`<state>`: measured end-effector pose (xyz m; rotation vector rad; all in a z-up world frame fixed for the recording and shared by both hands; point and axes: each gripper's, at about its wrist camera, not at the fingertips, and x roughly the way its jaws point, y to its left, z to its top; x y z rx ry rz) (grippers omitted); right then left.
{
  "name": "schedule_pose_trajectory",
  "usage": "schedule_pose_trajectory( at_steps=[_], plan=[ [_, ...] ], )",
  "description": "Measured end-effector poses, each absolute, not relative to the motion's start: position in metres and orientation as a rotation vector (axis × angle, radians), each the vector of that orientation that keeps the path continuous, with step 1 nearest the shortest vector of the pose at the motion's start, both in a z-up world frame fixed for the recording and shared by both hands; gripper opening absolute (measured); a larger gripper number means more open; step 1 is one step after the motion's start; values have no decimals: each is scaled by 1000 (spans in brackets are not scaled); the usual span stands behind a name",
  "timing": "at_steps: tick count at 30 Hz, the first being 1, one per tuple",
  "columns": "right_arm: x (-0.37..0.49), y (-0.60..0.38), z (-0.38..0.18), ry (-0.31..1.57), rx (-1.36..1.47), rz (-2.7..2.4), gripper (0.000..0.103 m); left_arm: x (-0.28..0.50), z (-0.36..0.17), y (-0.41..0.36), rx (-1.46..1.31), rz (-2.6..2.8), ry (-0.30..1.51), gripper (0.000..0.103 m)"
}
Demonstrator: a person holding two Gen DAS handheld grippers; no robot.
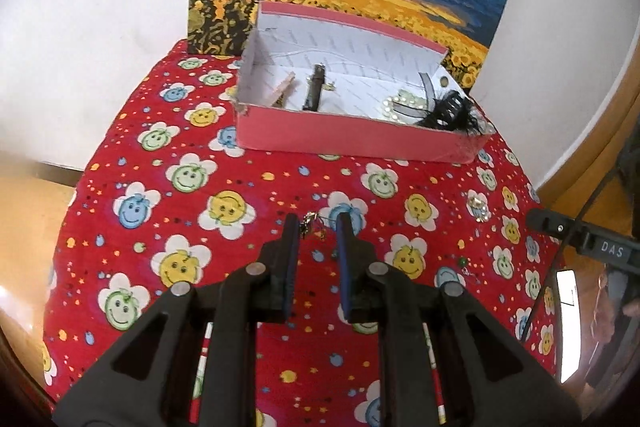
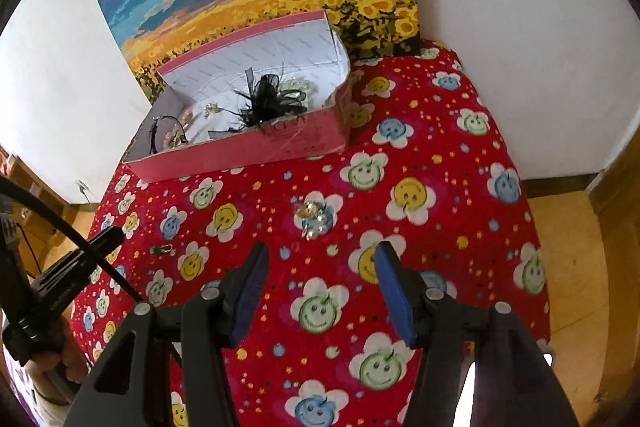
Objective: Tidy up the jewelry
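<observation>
Dangling from the left tongs (image 1: 318, 233), the pinched earring (image 1: 311, 225) is risking slipping off before the pink box (image 1: 352, 141); right tongs (image 2: 320, 259) gaping empty.

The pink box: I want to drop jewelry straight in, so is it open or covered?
Open. The pink box has no lid on it; its white inside and the black feathered hairpiece show from above.
</observation>
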<state>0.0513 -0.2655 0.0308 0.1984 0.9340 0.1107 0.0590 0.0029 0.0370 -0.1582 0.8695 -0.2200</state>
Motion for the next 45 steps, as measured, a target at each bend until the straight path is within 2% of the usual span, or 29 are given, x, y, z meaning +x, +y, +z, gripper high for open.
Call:
schedule_pose_trajectory(
  at_steps=[17, 25, 26, 29, 31, 32, 45],
  plan=[
    [85, -232, 2, 980, 28, 104, 49, 60, 35, 22, -179, -171, 872, 10],
    [94, -225, -10, 977, -22, 86, 41, 59, 36, 28, -181, -155, 874, 10],
    [95, -225, -10, 975, -24, 85, 39, 59, 37, 29, -182, -154, 873, 10],
    [94, -224, -11, 959, -53, 55, 22, 59, 37, 30, -187, -153, 873, 10],
    [94, -225, -11, 952, -61, 46, 17, 59, 37, 30, -187, -152, 873, 10],
    [94, -226, -11, 951, -60, 47, 9, 59, 37, 30, -187, -153, 873, 10],
    [80, -232, 10, 914, -2, 114, 9, 63, 56, 28, -152, -163, 826, 10]
  ],
)
